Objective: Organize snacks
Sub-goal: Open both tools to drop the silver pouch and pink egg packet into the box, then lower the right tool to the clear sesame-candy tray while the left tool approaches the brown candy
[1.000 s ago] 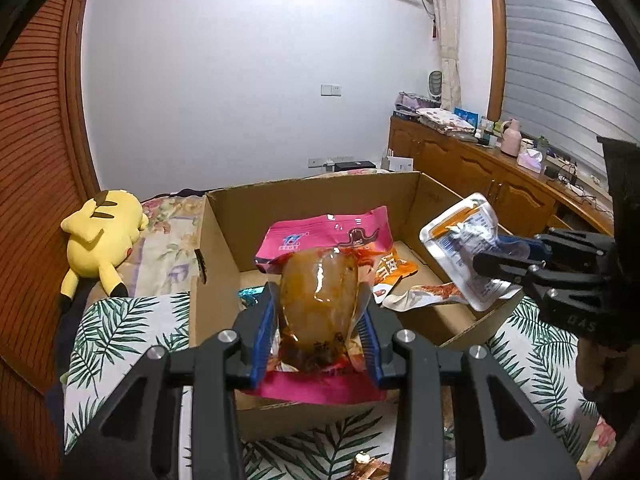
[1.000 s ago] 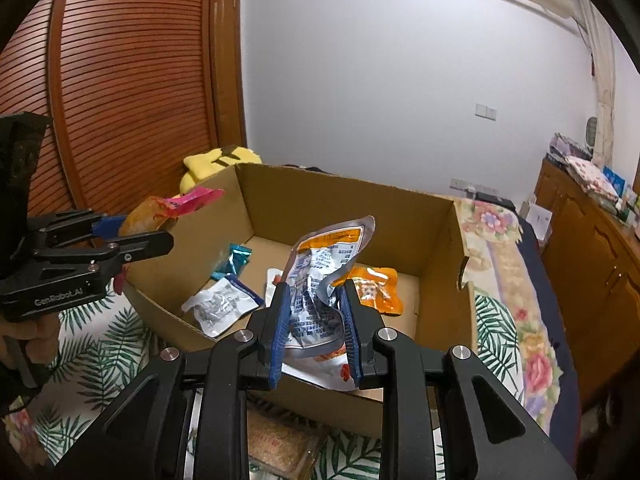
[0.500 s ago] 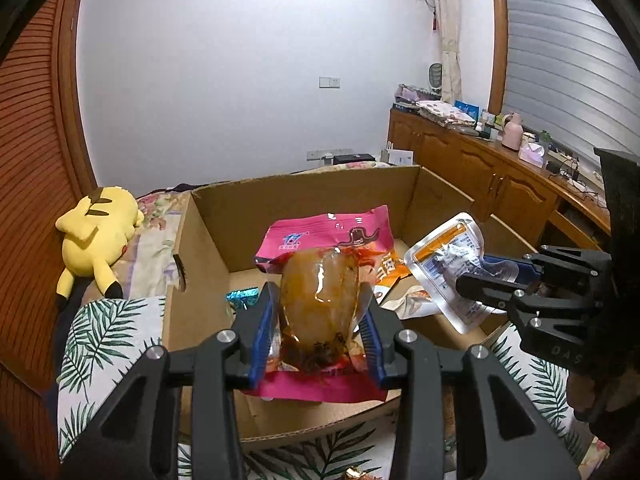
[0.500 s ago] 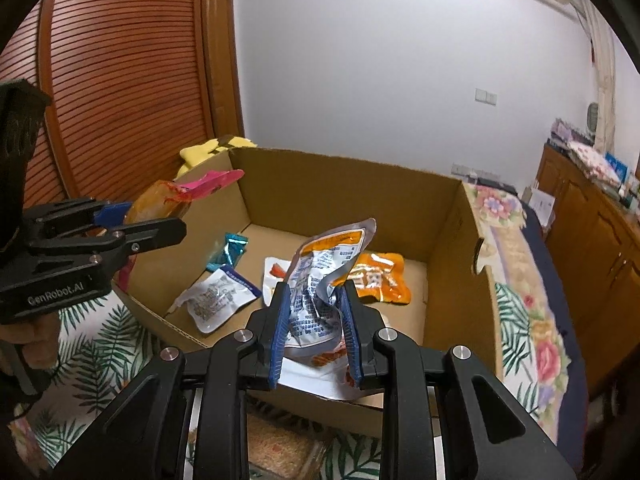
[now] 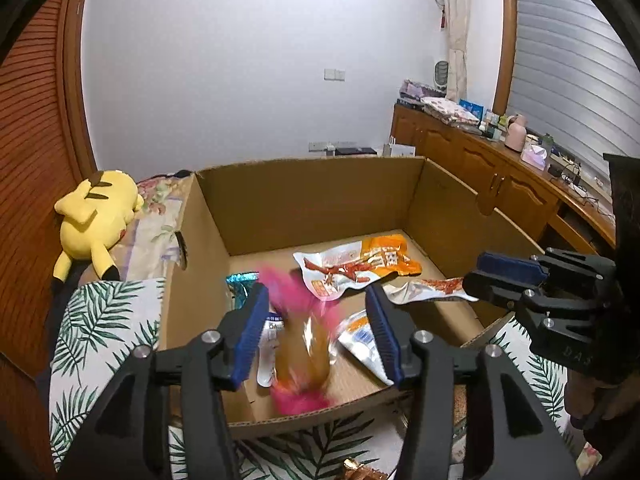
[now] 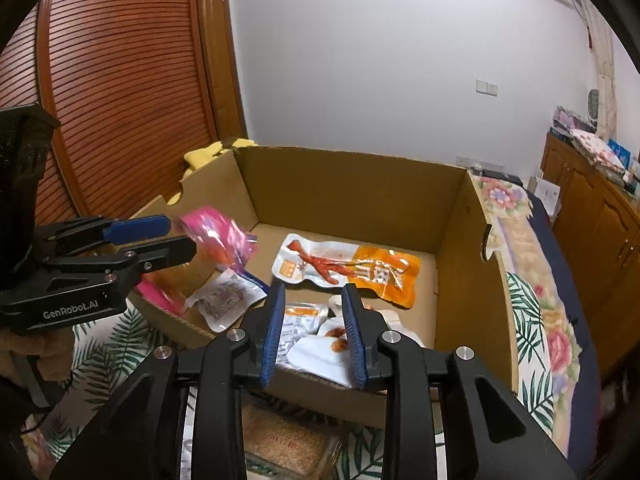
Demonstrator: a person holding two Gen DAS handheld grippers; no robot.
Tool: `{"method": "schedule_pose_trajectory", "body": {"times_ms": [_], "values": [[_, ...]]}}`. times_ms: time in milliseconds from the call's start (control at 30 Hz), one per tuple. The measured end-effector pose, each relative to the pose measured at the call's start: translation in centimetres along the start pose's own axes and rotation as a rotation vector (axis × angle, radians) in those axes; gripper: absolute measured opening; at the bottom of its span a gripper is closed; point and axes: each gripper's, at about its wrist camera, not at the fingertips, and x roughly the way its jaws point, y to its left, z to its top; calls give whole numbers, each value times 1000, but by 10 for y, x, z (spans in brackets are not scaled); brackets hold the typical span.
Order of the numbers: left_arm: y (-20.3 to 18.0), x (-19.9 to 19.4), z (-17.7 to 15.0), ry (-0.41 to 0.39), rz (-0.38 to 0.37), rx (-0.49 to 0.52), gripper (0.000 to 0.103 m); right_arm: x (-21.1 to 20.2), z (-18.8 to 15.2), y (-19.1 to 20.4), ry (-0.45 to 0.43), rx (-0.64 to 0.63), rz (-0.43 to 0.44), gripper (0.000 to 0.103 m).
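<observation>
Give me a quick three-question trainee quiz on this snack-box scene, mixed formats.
1. True or false: the left gripper grips the pink packet.
2. What lies beside the cardboard box, outside it? A) yellow plush toy B) football C) laptop
3. Fill in: the orange-and-white packet lies ___ the cardboard box.

Key:
1. False. Its jaws have just been opening, and the packet is loose and blurred between them.
2. A
3. inside

Matt cardboard box (image 5: 312, 200), glossy plastic packets (image 6: 348, 264)
</observation>
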Motion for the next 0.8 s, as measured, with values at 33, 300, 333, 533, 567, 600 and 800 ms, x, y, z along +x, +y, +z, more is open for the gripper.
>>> {"method": "schedule_pose_trajectory", "body": {"times_ms": [33, 300, 333, 533, 567, 600, 800], "values": [[0, -2, 0, -6, 0, 1, 55, -1, 0, 0, -1, -1, 1, 27], [-2, -32, -3, -41, -2, 12, 58, -30, -9, 8, -35, -4, 10, 27], [-1, -36, -4, -44, -6, 11, 58, -34, -10, 9, -39, -1, 15, 28], [1, -71, -17, -67, -7, 24, 60, -66, -24, 24, -65, 2, 43, 33], [1, -76, -20, -65, -12, 26, 60, -71, -27, 26, -67, 3, 50, 33], [1, -82, -24, -67, -17, 30, 60, -75, -31, 29, -66, 6, 60, 33], [-3, -105, -43, -76, -21, 53, 61, -76, -51, 42, -41, -10, 60, 35]]}}
